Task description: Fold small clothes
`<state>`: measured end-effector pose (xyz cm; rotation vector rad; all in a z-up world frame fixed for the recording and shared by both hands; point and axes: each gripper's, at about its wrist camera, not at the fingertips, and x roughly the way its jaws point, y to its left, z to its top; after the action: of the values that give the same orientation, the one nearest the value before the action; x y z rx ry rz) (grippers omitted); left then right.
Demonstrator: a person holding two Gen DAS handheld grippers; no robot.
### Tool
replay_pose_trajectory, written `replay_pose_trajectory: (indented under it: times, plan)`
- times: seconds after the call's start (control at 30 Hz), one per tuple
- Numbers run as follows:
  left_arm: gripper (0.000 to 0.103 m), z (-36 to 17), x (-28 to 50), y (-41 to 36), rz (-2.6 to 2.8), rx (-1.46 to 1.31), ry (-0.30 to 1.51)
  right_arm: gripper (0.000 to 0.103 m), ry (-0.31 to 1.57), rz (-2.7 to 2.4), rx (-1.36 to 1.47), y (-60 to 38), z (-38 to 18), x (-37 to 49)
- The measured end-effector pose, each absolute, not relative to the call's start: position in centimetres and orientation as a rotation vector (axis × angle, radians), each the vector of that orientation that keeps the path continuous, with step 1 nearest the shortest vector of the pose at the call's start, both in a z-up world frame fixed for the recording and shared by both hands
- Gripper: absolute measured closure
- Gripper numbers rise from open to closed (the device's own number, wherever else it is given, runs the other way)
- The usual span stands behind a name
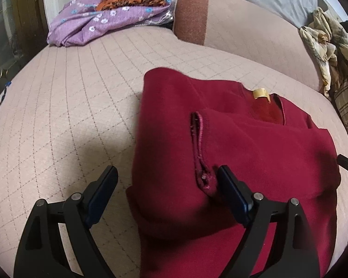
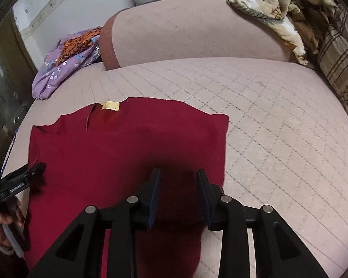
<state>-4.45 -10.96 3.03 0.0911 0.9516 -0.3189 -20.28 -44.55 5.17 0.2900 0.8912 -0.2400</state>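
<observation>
A dark red garment [image 1: 243, 143] with a gold neck label [image 1: 261, 93] lies on the quilted beige sofa seat [image 1: 69, 115]. Its left sleeve is folded inward over the body. My left gripper [image 1: 167, 176] is open and empty, its fingers straddling the garment's left edge near the sleeve cuff [image 1: 200, 153]. In the right wrist view the same garment [image 2: 118, 143] and its label [image 2: 110, 105] lie flat. My right gripper [image 2: 178, 178] is open just above the garment's lower right part. The left gripper [image 2: 23, 180] shows at the left edge there.
A purple floral cloth [image 1: 92, 20] with an orange patterned piece on top lies at the seat's far left. The sofa backrest [image 2: 197, 30] runs behind. A crumpled cream patterned cloth [image 2: 273, 7] and a striped cushion [image 2: 338, 53] sit at the right.
</observation>
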Motion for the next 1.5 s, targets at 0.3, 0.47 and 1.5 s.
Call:
replay_pose_trajectory:
  times: [0.3,0.47,1.5]
  plan:
    - [0.007,2.3,-3.3,-9.6,-0.34,0.024,1.013,0.071,0.94,-0.311,0.365,-47.0,2.8,-17.9]
    - [0.007,3.8,-5.2,-8.3,-0.334,0.024,0.98,0.062,0.91,-0.277,0.338,-45.4,4.9,-21.0]
    - [0.007,6.9,-22.2,0.5,-0.435,-0.006,0.937,0.036,0.98,-0.091,0.371,-36.2,6.9,-39.6]
